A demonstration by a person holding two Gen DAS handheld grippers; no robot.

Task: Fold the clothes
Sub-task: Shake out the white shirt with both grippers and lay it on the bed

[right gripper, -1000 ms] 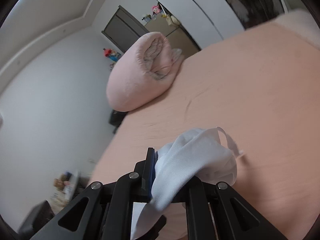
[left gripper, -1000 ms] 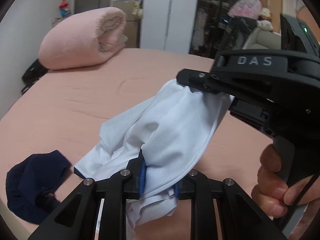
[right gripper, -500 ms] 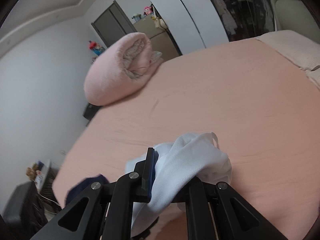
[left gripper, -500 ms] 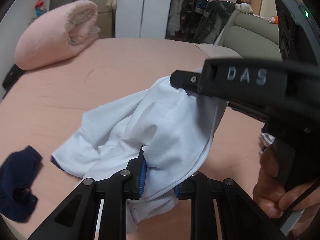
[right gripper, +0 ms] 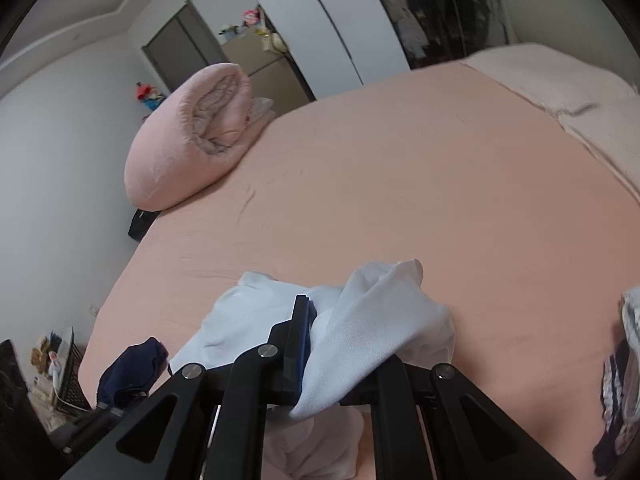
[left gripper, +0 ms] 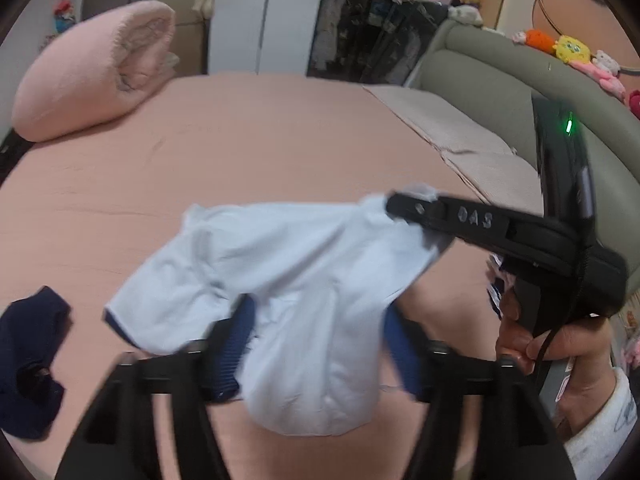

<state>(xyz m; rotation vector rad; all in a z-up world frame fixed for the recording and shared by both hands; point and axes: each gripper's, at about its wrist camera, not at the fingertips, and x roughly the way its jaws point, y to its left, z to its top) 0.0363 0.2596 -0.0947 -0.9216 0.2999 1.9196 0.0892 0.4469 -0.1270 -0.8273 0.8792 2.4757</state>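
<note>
- the left tool [left gripper: 316, 344] has its jaws opening; a fold of the white garment [left gripper: 280, 272] hangs between the two blue-padded fingers [left gripper: 236, 344], and the pads stand apart from the cloth on both sides.
- the right tool [right gripper: 336, 344] is clamped on a bunched corner of the same white garment [right gripper: 372, 320], the cloth pinched tight against its blue pad and spilling out to the right over the far finger.
- in the left wrist view the right tool [left gripper: 404, 206] reaches in from the right, held by a hand [left gripper: 560, 352] in a white sleeve, and it lifts one edge of the garment above the bed.
- the garment stretches from that raised edge down and to the left; its lower left part, with a dark blue trim, lies on the pink bed sheet [left gripper: 240, 140].
- a dark navy garment [left gripper: 28, 360] lies crumpled on the sheet at the near left, apart from the white one.
- a rolled pink duvet [left gripper: 88, 84] sits at the far left corner of the bed.
- a beige blanket [left gripper: 460, 140] lies along the far right side, beside a grey-green padded headboard [left gripper: 492, 80] with soft toys [left gripper: 568, 50] on top.
</note>
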